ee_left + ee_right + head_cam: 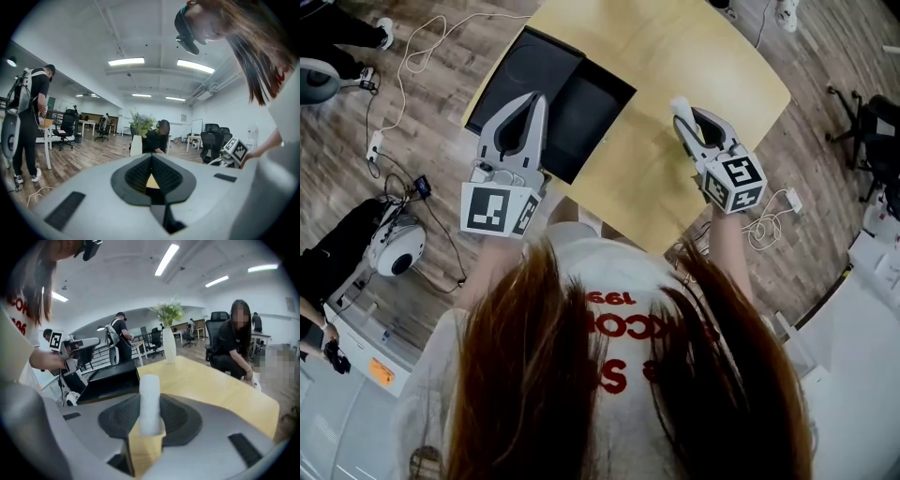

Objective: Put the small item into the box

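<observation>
The carry is under way: the right tool (683,118) clamps the small white item (150,401) above the counter (694,47), and it likely must next swing towards the black box (591,108), where the left tool (540,97) waits, jaws together and empty.

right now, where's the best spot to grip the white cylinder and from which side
Across its lower half, coming in from the side. The white cylinder is slim and stands upright, so a side pinch on its round body leaves the top end free. The right gripper has its jaws on it this way.

Left gripper (151,158) jaws together, nothing btwn — vase w/ plant (136,145) beyond.
</observation>
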Motion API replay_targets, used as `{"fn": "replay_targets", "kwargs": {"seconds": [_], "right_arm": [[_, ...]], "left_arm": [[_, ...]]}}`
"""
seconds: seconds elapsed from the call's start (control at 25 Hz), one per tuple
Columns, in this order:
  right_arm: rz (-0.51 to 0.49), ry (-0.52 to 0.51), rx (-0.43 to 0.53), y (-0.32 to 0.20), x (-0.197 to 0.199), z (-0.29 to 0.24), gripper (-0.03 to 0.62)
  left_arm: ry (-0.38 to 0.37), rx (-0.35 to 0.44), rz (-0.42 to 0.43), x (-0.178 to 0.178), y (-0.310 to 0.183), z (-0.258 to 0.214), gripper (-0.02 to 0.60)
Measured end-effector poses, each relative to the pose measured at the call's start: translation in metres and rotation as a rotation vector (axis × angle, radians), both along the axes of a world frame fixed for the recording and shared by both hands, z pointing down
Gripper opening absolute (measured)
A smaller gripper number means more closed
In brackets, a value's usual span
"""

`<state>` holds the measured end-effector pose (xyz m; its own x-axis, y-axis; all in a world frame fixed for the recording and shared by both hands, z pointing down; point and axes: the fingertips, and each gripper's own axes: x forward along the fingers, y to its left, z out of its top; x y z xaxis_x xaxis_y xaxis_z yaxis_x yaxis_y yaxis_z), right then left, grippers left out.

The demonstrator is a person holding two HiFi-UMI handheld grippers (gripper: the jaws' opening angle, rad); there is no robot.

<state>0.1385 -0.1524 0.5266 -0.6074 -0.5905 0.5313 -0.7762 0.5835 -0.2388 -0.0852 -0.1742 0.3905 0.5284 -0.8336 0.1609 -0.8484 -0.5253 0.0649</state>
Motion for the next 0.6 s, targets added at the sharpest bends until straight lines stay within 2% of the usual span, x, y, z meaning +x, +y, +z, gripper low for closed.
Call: {"fn": "replay_targets", "kwargs": {"seconds": [0.32,0.44,0.6], "right_arm": [[0.129,-0.105,0.333,-0.002,-0.005,-0.116,0.13],[0.126,-0.108,0.401,0.001,-0.01,-0.145,0.13],[0.089,-0.121,0.438,0.004,-0.022,-0.169,0.13]], "left_arm": [[0.009,0.105,0.006,-0.006,-0.004,-0.04,0.008],[0.008,0.146,0.002,-0.008,-0.004,-0.054,0.008],[0.001,0.174,-0.035,-0.019,0.0,-0.064,0.008]]}}
